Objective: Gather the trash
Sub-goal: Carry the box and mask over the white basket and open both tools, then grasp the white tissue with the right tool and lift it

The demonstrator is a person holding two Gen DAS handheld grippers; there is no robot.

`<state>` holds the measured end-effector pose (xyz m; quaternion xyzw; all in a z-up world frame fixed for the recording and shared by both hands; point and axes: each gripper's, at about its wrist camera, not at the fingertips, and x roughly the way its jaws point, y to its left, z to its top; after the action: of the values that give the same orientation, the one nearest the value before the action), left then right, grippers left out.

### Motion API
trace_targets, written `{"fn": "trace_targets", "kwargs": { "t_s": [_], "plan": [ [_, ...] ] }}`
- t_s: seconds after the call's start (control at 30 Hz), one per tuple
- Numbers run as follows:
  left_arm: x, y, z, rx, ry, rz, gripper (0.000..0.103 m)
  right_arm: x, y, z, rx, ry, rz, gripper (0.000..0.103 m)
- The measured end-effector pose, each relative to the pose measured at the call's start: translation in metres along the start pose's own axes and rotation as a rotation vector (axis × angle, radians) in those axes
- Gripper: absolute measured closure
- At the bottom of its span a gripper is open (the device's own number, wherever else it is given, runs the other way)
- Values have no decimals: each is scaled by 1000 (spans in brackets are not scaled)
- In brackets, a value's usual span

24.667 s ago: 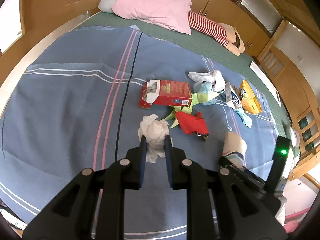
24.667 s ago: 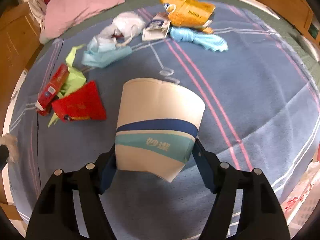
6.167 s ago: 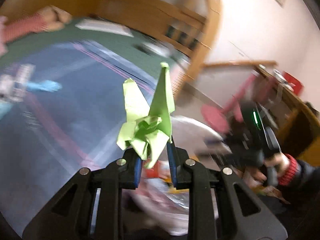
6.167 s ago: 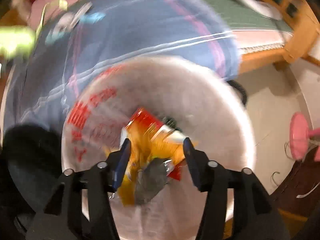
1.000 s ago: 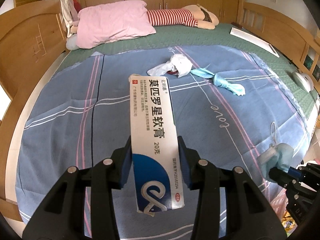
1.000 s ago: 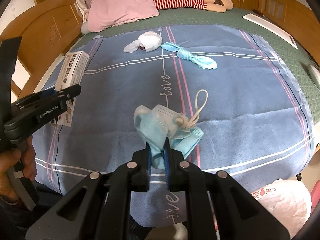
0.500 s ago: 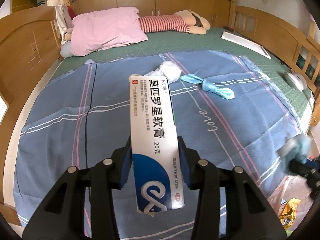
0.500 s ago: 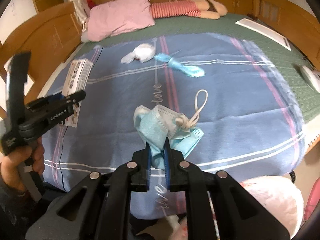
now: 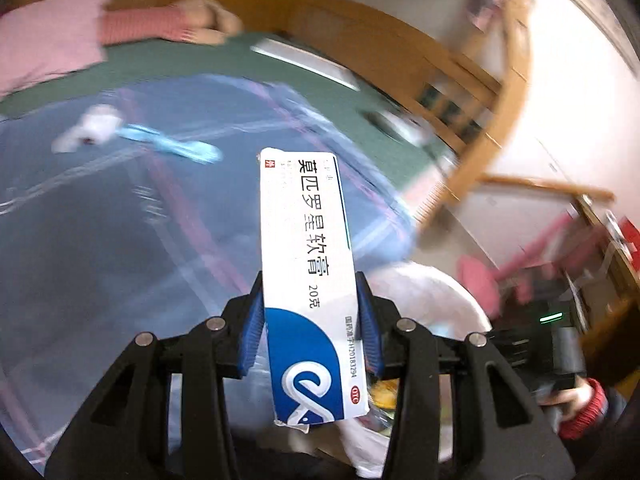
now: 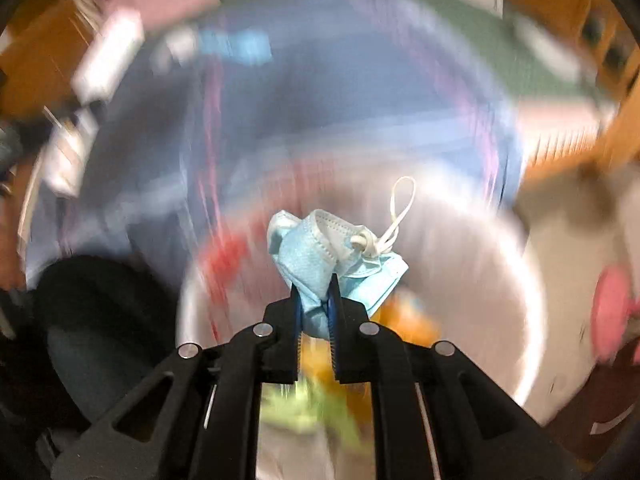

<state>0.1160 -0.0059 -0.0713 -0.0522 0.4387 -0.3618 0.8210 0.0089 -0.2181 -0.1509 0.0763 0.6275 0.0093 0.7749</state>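
My left gripper is shut on a long white-and-blue medicine box, which sticks up between the blue pads. Below and to the right of it lies the mouth of a white trash bag. In the blurred right wrist view, my right gripper points down over the same bag. Its jaws are opening, with a crumpled light-blue face mask still pinched between the pads. Orange trash and green trash show inside the bag.
The blue striped blanket still carries a white wad and a light-blue strip. A wooden bed frame and a pink stand lie to the right. A hand with a red cuff is at the lower right.
Both grippers have swung away from over the bed toward the white bag beside it, each still carrying its item. The right gripper now points steeply down into the bag.
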Motion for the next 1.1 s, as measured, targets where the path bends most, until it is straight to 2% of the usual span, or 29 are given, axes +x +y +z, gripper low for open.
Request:
{"fn": "trace_targets", "kwargs": {
  "t_s": [0.03,0.07,0.1,0.13,0.2,0.3,0.37,0.4,0.43,0.53,0.67,0.77,0.9,0.97,1.03,1.1],
  "plan": [
    [5,-7,-3,14,18,-24,61,9,-9,-8,42,34,18,77],
    [10,-12,-6,23,36,-48,61,9,-16,-10,79,30,43,62],
    [18,-21,-11,31,68,-92,61,5,-25,-11,124,9,73,54],
    [23,-24,-14,34,87,-114,61,-7,-40,-9,201,-50,112,40],
    [37,-36,-24,61,135,-155,60,-29,-61,-7,300,-156,139,38],
    [60,-61,-44,131,213,-177,57,-62,-81,-3,378,-293,104,38],
    [76,-73,-56,160,267,-191,45,-76,-85,-2,376,-345,76,36],
    [84,-79,-63,171,298,-196,26,-79,-85,-2,369,-357,75,36],
    [90,-83,-68,181,321,-194,14,-80,-84,-1,368,-362,76,36],
    [92,-86,-71,211,340,-171,14,-74,-84,0,383,-360,91,36],
    [71,-60,-52,128,250,-165,12,-66,-83,8,376,-351,88,36],
    [44,-19,-26,22,150,-47,12,-66,-66,32,321,-356,66,36],
    [-4,61,21,-121,44,328,12,-67,-25,79,202,-359,114,36],
    [-32,103,36,-194,-33,480,12,-64,7,111,123,-371,143,36],
    [-47,136,40,-268,-88,584,12,-57,48,149,37,-391,150,36],
    [-58,178,26,-387,-136,677,12,-49,87,182,-47,-408,148,36]
  ]
}}
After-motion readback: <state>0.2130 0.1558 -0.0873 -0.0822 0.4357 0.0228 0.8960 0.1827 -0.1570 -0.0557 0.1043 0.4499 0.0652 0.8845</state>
